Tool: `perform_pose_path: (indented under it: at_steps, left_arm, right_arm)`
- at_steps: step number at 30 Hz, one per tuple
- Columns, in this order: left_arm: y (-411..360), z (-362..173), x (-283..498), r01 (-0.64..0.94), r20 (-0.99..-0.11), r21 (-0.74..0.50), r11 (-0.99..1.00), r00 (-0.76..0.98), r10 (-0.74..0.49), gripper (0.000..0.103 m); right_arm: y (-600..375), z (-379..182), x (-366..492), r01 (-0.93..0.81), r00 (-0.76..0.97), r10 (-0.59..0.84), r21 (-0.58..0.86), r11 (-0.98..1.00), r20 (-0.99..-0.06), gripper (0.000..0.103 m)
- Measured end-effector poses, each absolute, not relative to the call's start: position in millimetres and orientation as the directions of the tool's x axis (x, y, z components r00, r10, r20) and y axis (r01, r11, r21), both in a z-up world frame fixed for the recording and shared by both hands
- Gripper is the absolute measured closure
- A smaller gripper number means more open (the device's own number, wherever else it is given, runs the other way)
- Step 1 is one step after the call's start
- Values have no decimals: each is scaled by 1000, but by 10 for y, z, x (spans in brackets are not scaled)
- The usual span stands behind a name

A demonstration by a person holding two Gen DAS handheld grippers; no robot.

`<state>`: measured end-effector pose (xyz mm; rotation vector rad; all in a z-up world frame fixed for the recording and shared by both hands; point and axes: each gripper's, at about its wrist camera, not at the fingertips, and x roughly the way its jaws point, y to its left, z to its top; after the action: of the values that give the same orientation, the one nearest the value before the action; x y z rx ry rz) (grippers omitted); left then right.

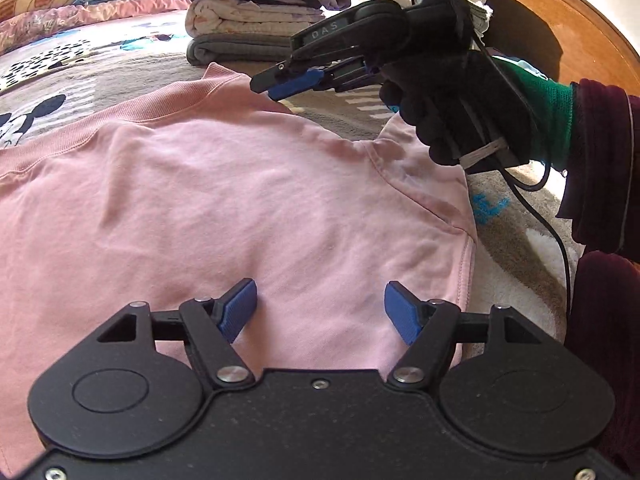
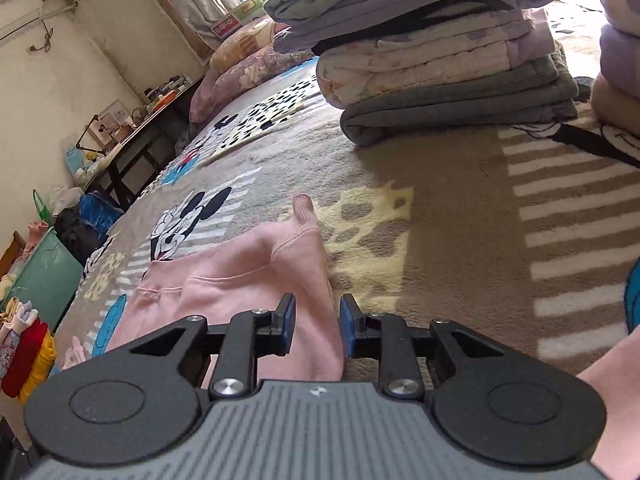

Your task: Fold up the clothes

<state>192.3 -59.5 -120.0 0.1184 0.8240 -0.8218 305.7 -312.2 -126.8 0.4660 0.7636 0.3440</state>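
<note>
Pink sweatshirt [image 1: 224, 200] lies flat on the blanket [image 2: 400, 168], directly under the left gripper [image 1: 320, 308], whose jaws stand spread above it. The right gripper [image 2: 317, 326], slightly parted, hovers over the shirt's far corner, pinching nothing, near the stack [image 2: 440, 60].

**Count of things on the bed**

One pink sweatshirt [image 1: 224, 200] lies spread on one cartoon blanket [image 1: 80, 76]. Two tongs are in view: the left tongs [image 1: 320, 312] and the right tongs [image 1: 288, 80], each with two blue pads. One gloved hand [image 1: 460, 112] holds the right one. One stack of folded clothes [image 2: 440, 52] stands behind, about five pieces deep; the exact number cannot be told. A second stack [image 2: 620, 40] shows only its edge. Two pillows [image 2: 248, 64] lie by the window.
</note>
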Motion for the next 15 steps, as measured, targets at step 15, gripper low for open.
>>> perform_pose_path:
  at_steps: [15]
  left_arm:
    - [-534,-1210,1985,695,-684,-244,676,370,-628,30]
  right_arm:
    - [-3369,-1630,3804,98,653,497,715,692,-571,89]
